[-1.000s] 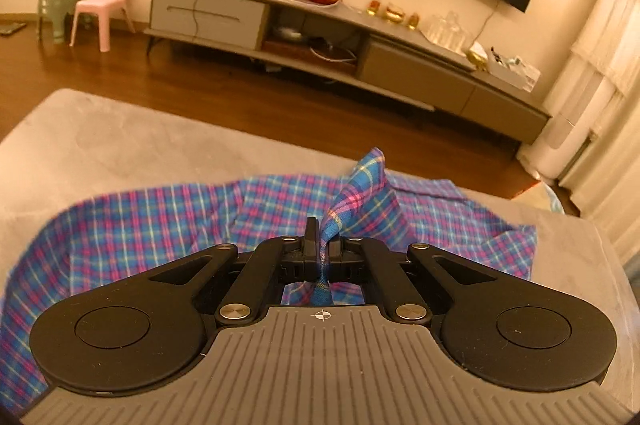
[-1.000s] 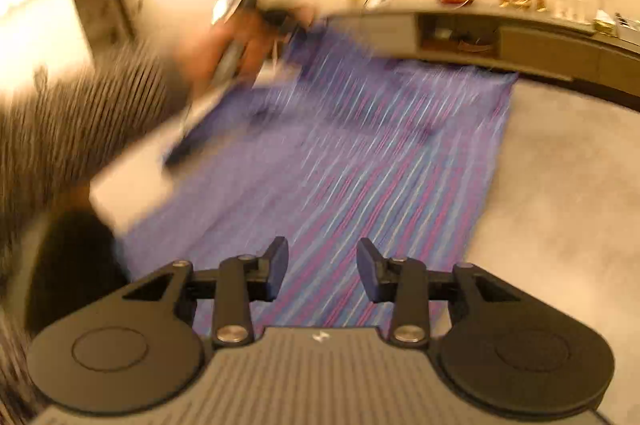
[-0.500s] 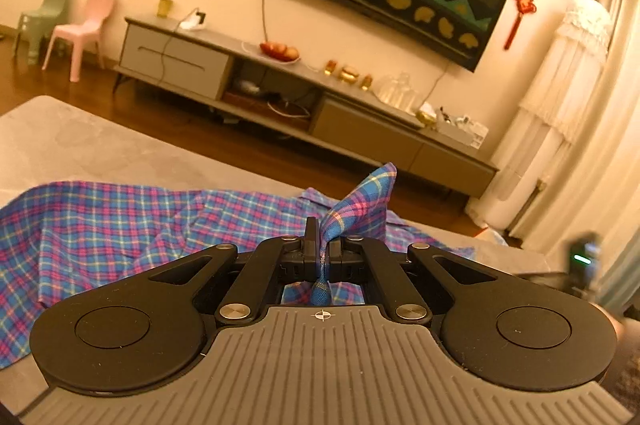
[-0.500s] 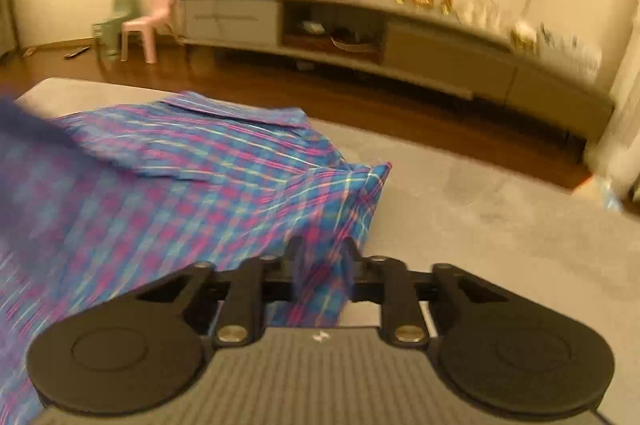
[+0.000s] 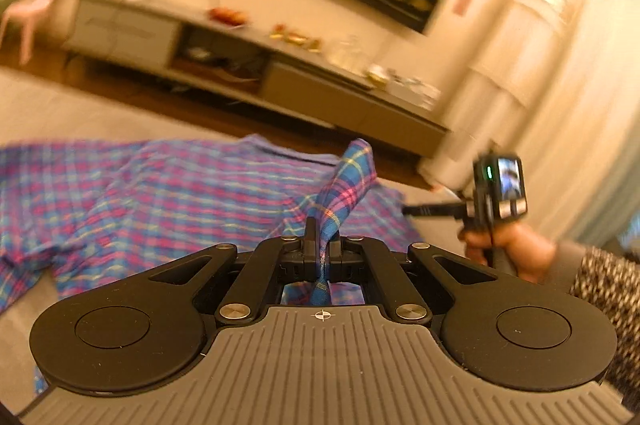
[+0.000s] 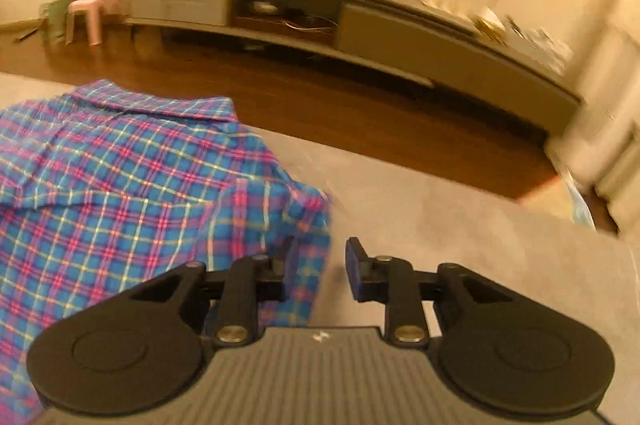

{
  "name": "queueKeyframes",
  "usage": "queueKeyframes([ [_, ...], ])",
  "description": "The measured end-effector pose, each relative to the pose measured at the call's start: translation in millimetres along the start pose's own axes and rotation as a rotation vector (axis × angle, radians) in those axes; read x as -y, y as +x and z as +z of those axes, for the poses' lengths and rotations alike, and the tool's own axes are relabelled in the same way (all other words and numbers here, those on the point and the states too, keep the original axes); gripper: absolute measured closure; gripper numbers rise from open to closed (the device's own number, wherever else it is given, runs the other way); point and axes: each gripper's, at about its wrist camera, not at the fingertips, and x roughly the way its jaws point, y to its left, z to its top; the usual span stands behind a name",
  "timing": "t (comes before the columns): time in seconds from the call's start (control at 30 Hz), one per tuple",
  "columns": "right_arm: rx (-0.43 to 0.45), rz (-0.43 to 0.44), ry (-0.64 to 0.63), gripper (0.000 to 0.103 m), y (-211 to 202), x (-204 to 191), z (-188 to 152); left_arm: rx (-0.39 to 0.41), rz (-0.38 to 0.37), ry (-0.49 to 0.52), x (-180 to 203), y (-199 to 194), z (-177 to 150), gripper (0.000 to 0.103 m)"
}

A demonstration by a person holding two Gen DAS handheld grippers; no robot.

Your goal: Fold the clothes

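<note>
Left gripper (image 5: 323,245): jaws closed on a raised fold of the plaid shirt (image 5: 160,193). Right gripper (image 6: 316,265): jaws apart, the shirt's edge lying against the left finger, nothing clamped. The shirt lies spread on the grey cushion (image 6: 460,225). At far right, a hand (image 5: 516,249) holds the other gripper's handle.

A long grey TV cabinet (image 6: 360,21) stands against the wall, a pink chair (image 6: 96,1) beside it.
</note>
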Motion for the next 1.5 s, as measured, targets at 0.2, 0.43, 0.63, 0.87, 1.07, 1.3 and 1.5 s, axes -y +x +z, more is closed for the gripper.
queueKeyframes([
  [0.2,-0.02,0.356,0.279,0.064,-120,42,-70,-0.082,-0.161,0.249,93,-6,-16,0.103],
  [0.43,-0.117,0.634,0.585,0.048,-184,77,-198,-0.321,-0.152,0.535,179,37,-94,0.099],
  [0.63,-0.182,0.7,0.67,0.046,-176,82,-236,-0.412,-0.091,0.567,188,37,-130,0.069],
  [0.87,-0.141,0.778,0.667,0.035,-190,77,-218,-0.399,-0.198,0.524,184,5,-107,0.056],
  [1.07,-0.113,0.738,0.602,0.032,-189,64,-202,-0.453,-0.198,0.542,184,5,-122,0.055],
  [1.3,-0.1,0.689,0.451,0.101,-191,46,-202,-0.323,-0.162,0.473,163,-5,-73,0.055],
  [1.5,-0.06,0.596,0.541,0.101,-230,57,-212,-0.261,-0.008,0.387,130,31,-13,0.055],
])
